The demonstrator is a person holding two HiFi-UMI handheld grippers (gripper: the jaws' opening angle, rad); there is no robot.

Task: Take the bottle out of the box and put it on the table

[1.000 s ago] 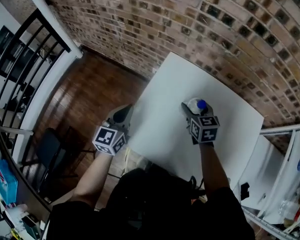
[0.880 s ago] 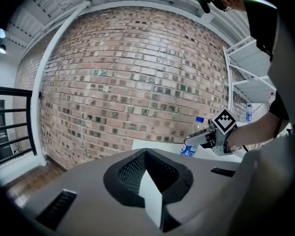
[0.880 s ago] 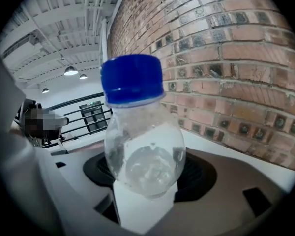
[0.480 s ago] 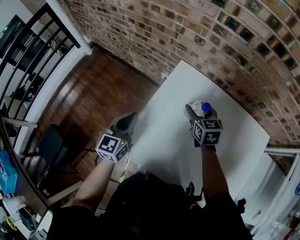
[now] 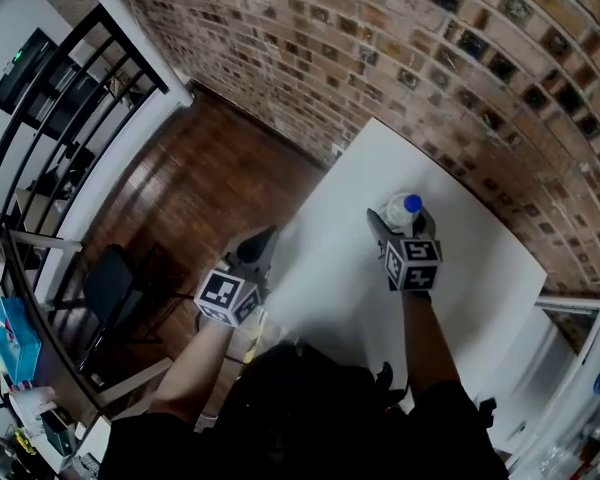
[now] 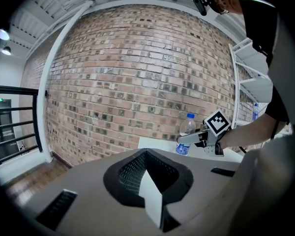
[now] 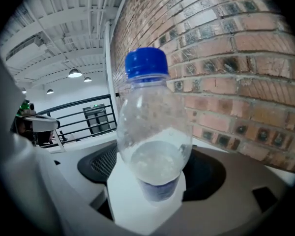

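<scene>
Upright on the white tabletop (image 5: 325,268) stands the clear plastic bottle (image 5: 401,212), toward the far side near the brick wall (image 5: 380,48); its blue cap (image 5: 412,204) is screwed on, a blue label wraps its base, and clear liquid fills only its lower part, the rest of the body being empty and see-through; the right tongs (image 5: 399,227) reach around it from the near side, one jaw on either side of the lower body, and their jaws have just been opening, so the bottle stands between them on its own base rather than pinched; in the right gripper view the bottle fills the middle of the frame, straight and untilted, with the brick wall close behind it; the left tongs (image 5: 258,242) hang beside the tabletop's left edge, over the dark wooden floor (image 5: 190,178), well apart from the bottle, their jaws drawn together to a narrow point with nothing between them; a black chair (image 5: 105,293) and a black railing (image 5: 60,108) lie off to the left, beyond the floor.
</scene>
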